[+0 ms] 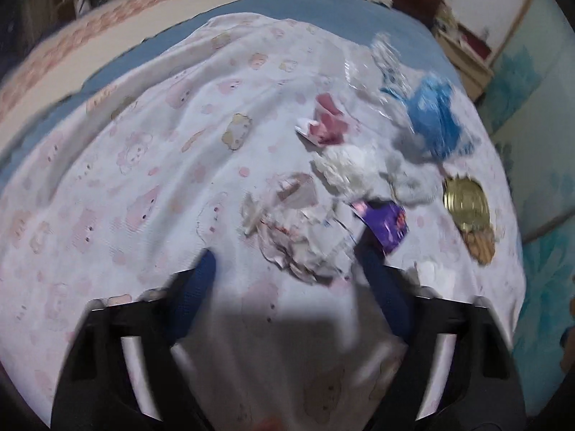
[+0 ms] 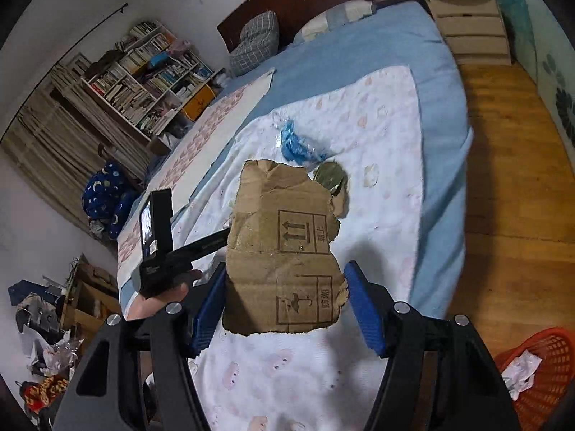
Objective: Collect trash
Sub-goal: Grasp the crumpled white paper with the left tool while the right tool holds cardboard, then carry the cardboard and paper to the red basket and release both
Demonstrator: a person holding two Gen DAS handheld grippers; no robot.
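Note:
Trash lies heaped on a white patterned cloth (image 1: 143,186) spread over the bed. In the blurred left wrist view my left gripper (image 1: 287,251) is open low over a crumpled white paper (image 1: 305,248). Its right finger is next to the paper, its left finger apart from it. Around the paper lie a purple wrapper (image 1: 388,226), a white tissue (image 1: 345,168), a pink scrap (image 1: 327,122), a blue plastic bag (image 1: 435,118) and a gold round lid (image 1: 467,204). My right gripper (image 2: 285,305) is shut on a torn cardboard piece (image 2: 284,222), held above the cloth (image 2: 381,115).
A red basket (image 2: 550,344) with crumpled paper in it stands on the wooden floor (image 2: 510,197) at the lower right. The bed's edge (image 2: 449,194) runs beside it. A hand holds the left gripper's black body (image 2: 158,248) left of the cardboard. Bookshelves (image 2: 151,75) stand far left.

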